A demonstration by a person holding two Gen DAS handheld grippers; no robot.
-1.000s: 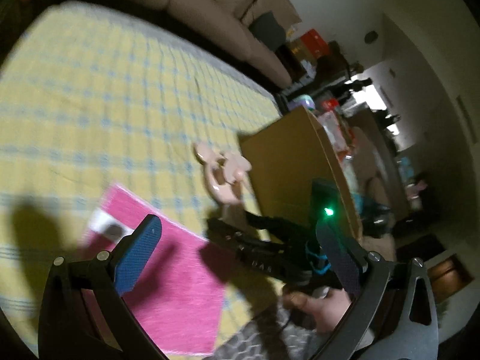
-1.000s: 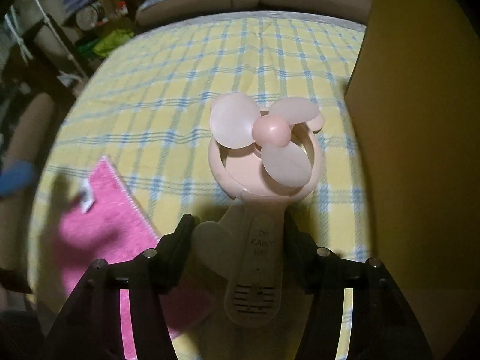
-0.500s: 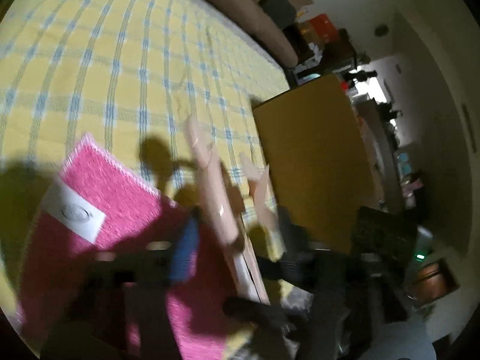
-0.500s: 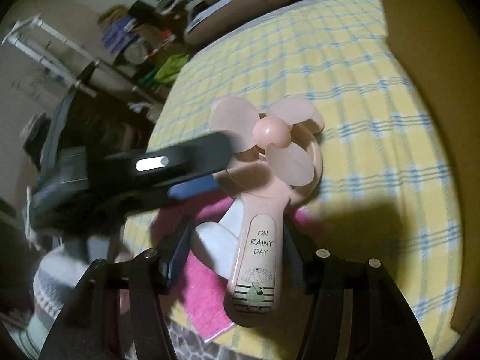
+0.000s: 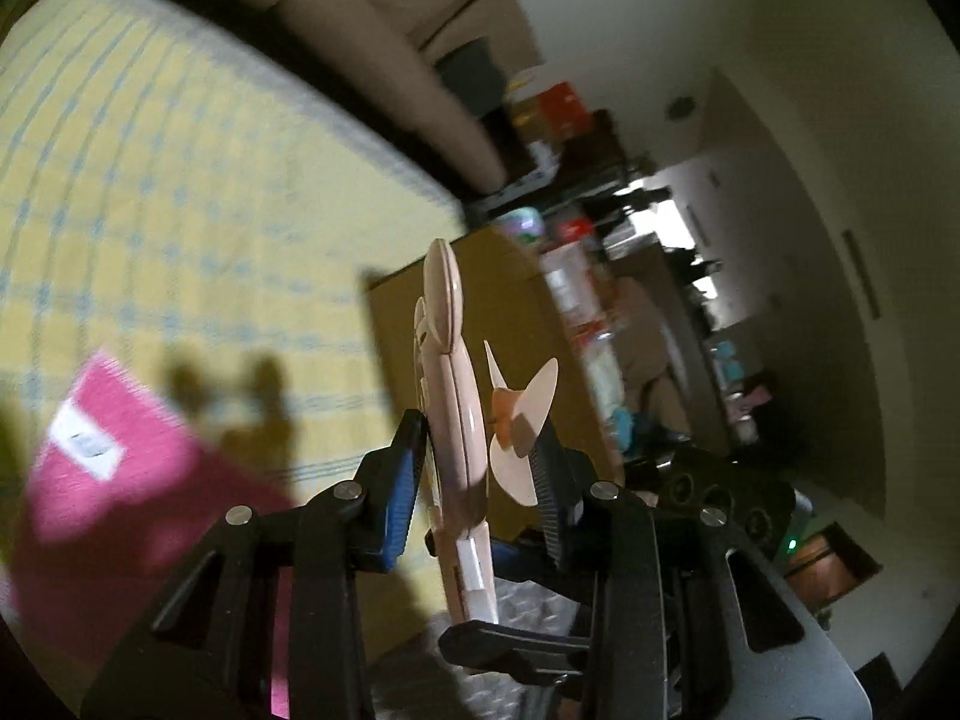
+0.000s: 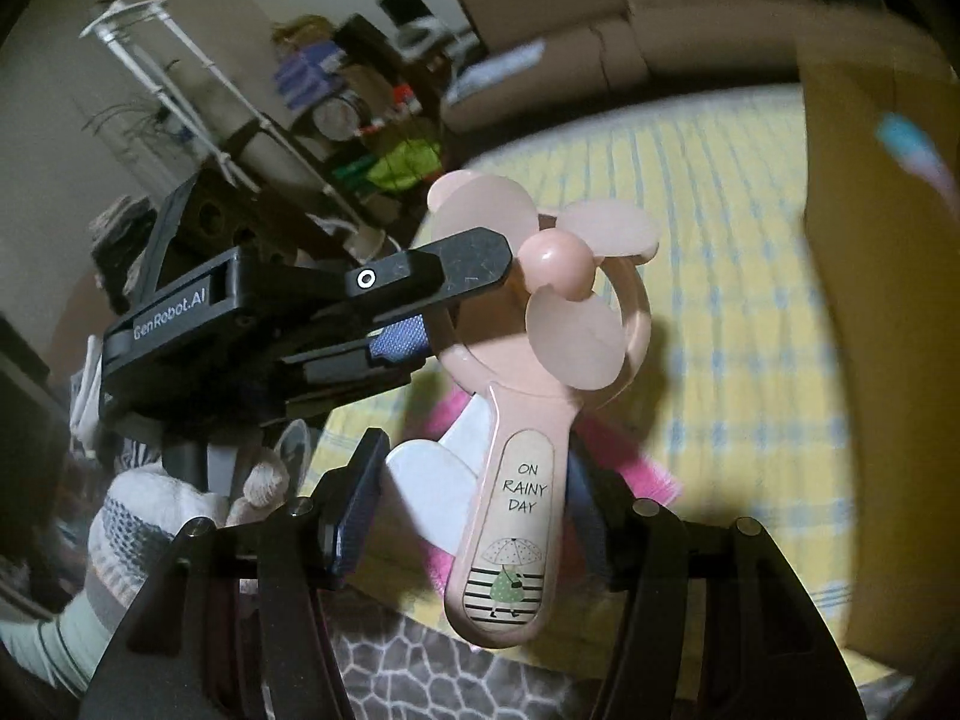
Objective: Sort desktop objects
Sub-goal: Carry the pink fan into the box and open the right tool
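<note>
A pink hand fan (image 6: 510,480) marked "ON RAINY DAY" is held upright above the table. My right gripper (image 6: 474,504) is shut on its handle. My left gripper (image 5: 480,468) has its fingers around the fan's ring (image 5: 447,396), seen edge on, with the blades (image 5: 522,420) beside the right finger; in the right wrist view it (image 6: 420,306) comes in from the left at the ring. A pink cloth (image 5: 120,516) with a white label lies on the yellow checked tablecloth (image 5: 150,210) below.
A brown cardboard box (image 5: 480,330) stands on the table right of the fan; its wall fills the right side of the right wrist view (image 6: 870,300). A beige sofa (image 5: 360,30) lies behind the table. Cluttered shelves stand at the room's edges.
The right gripper lifted the fan off the table. The left gripper swung in from over the pink cloth and brought its fingers around the fan's ring.
</note>
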